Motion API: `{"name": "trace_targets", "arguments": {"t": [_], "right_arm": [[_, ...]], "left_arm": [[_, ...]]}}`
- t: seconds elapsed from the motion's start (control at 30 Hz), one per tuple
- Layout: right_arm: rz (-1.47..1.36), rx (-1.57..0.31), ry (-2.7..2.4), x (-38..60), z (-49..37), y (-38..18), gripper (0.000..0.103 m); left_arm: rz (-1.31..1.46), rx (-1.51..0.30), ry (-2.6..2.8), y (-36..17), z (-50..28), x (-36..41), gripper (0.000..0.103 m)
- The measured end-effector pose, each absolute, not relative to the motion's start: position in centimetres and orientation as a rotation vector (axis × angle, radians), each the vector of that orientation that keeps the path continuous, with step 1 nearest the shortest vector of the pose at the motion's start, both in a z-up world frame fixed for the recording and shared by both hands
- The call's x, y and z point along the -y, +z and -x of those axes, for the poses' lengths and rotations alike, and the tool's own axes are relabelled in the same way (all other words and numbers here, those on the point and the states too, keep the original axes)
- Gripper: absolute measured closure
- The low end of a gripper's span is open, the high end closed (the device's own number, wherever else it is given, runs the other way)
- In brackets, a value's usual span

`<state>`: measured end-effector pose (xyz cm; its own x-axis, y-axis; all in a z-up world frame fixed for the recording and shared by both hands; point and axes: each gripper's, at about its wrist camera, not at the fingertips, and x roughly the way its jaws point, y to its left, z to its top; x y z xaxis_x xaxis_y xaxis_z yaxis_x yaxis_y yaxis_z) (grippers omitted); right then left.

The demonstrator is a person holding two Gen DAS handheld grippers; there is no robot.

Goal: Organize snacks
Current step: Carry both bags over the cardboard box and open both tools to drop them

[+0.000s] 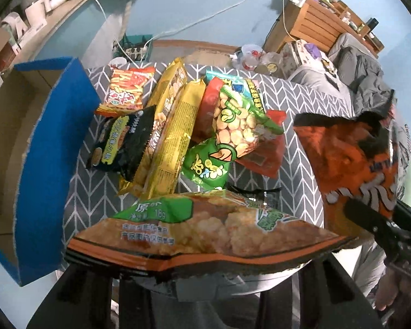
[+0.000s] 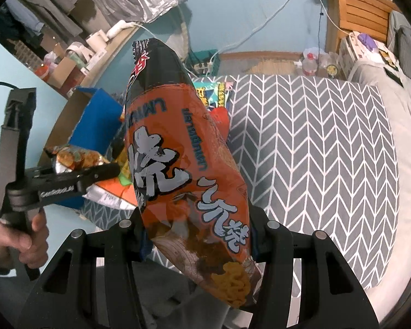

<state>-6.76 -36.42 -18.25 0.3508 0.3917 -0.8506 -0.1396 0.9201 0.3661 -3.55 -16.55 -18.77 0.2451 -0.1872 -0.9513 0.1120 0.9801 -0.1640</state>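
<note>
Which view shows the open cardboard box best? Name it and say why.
The left wrist view: the cardboard box shows its brown inside and blue wall beside the snack pile. The right wrist view shows only a part of it, behind the orange snack bag.

We hold our left gripper (image 2: pixel 106 168) pinched on a small packet (image 1: pixel 205 233); our right gripper (image 2: pixel 197 227), tilted steeply downward, clamps a large orange bag (image 2: pixel 183 164).
</note>
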Motion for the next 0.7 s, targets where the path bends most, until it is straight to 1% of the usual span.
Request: {"name": "trace_targets", "arguments": {"t": [0.33, 0.7], "right_arm": [[-0.231, -1.138, 0.380, 34.6, 5.5, -16.4, 0.050], [-0.206, -1.111, 0.438, 31.7, 3.5, -13.7, 0.050]], "left_arm": [[0.077, -1.261, -0.190, -14.9, 3.3, 14.6, 0.064], [0.118, -1.239, -0.128, -12.2, 2.4, 10.3, 0.064]]}}
